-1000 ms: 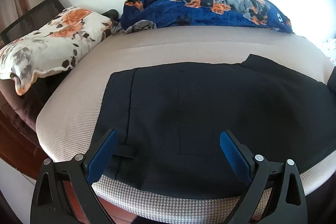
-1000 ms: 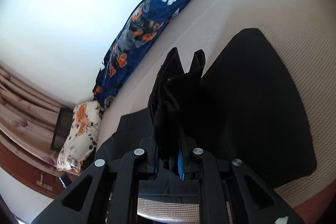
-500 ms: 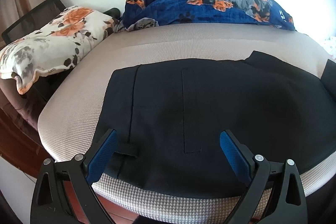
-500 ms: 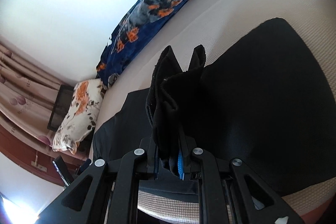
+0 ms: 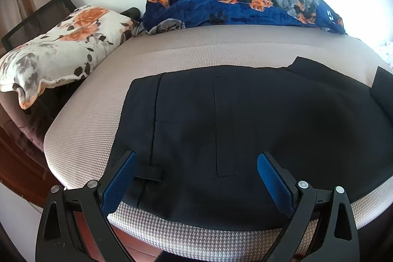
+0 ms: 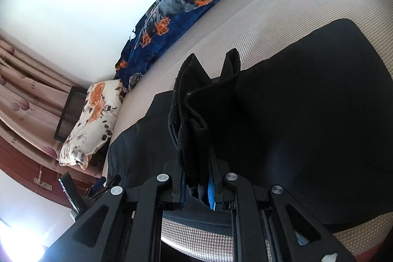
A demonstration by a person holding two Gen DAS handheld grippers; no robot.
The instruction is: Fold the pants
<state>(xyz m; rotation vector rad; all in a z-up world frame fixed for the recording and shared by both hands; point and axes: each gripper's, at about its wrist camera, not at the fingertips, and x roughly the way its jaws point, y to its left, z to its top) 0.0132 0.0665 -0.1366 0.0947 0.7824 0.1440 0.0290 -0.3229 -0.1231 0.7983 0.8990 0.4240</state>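
Right jaws clamped on bunched black pants (image 6: 196,119), left jaws wide over flat cloth.

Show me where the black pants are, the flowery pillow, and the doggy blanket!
black pants (image 5: 245,119): left wrist view, on the flat middle of the cloth.
flowery pillow (image 5: 61,53): left wrist view, on its top face.
doggy blanket (image 5: 245,4): left wrist view, on the printed dogs.

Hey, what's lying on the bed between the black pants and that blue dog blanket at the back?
Nothing: in the left wrist view only bare beige mattress separates the black pants from the blue dog blanket.
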